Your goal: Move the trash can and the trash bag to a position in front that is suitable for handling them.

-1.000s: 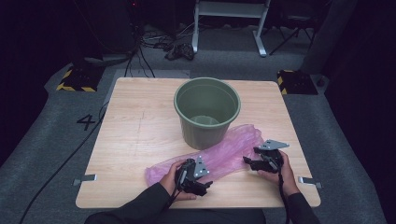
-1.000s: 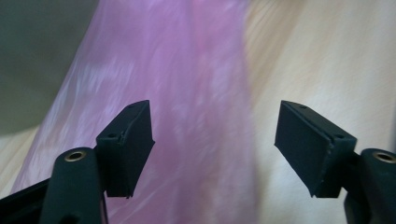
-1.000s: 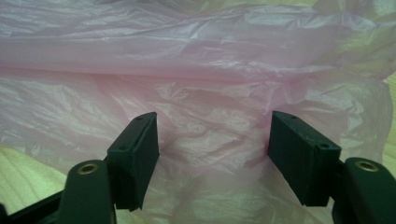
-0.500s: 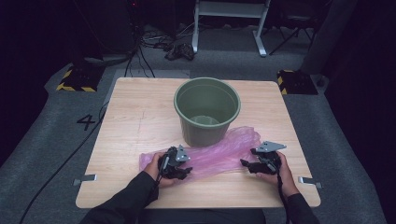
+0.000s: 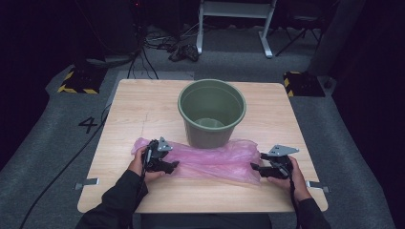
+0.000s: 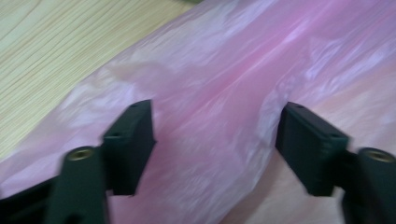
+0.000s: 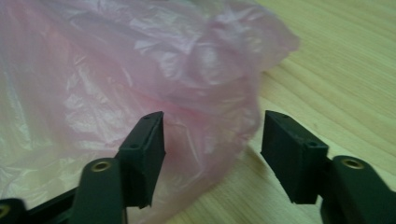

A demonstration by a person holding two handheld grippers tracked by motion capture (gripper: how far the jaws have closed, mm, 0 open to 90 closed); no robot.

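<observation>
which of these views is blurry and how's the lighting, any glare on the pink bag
High view: table evenly lit, surroundings dark, mild softness overall. Left gripper view: motion-smeared, the pink bag and the left gripper both soft, jaws apart. Right gripper view: sharper, the right gripper crisp with jaws apart, small whitish sheen on the bag's wrinkles, its right edge slightly blurred. No harsh glare anywhere.

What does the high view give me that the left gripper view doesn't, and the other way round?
High view alone: the green bucket standing upright just behind the pink plastic bag, the right gripper at the bag's right end, the left gripper toward its left end, and the floor around the table.

Left gripper view alone: its jaws spread wide apart, with wrinkled film lying between them, ungripped.

Both: the pink bag flat on the wooden tabletop.
</observation>
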